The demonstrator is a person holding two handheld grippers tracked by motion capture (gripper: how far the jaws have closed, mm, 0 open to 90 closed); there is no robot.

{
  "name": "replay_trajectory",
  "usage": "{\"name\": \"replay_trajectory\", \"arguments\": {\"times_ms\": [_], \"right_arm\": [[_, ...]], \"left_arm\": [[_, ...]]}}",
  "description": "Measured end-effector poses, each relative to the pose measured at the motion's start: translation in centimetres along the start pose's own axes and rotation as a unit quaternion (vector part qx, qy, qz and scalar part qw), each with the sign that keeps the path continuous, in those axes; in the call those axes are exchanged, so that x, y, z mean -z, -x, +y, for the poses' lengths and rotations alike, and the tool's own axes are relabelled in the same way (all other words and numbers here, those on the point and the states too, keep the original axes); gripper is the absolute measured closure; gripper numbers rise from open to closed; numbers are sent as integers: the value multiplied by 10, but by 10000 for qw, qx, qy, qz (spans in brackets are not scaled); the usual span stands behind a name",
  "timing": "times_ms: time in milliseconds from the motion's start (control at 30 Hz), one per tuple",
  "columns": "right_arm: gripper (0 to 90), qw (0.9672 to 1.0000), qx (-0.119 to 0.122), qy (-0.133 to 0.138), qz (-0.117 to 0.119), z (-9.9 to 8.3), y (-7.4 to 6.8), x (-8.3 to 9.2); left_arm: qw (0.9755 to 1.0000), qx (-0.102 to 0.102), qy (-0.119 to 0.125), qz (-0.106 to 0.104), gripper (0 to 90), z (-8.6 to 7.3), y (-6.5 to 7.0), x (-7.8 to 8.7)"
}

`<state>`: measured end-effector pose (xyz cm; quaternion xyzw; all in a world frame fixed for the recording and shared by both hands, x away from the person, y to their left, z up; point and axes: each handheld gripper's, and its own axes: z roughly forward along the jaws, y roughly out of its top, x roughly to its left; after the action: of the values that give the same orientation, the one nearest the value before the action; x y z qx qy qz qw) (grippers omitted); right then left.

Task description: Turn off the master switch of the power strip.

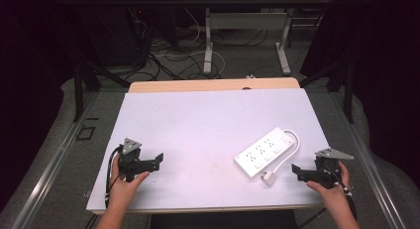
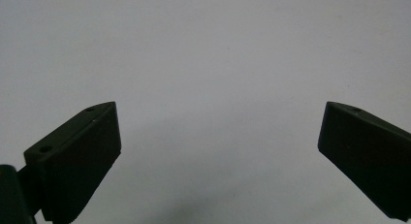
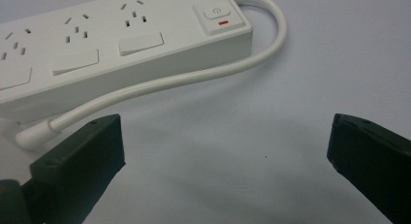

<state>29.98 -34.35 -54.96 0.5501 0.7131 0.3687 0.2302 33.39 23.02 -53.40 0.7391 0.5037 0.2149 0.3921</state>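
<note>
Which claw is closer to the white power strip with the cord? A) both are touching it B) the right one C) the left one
B: in the high view the right gripper sits just beside the power strip and its cord, jaws open, touching nothing, while the left gripper sits far across the table.

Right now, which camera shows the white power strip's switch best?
The right gripper view: the white plastic power strip lies close, its switch with red mark clear. The high view shows the whole strip small; the left gripper view shows bare table.
</note>
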Motion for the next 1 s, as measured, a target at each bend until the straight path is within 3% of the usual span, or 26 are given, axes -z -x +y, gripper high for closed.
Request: {"name": "replay_trajectory", "arguments": {"times_ms": [1000], "right_arm": [[0,9999,91,-101,6,-4,-5,-5]], "left_arm": [[10000,3,-11,15,18,0,-1,1]]}}
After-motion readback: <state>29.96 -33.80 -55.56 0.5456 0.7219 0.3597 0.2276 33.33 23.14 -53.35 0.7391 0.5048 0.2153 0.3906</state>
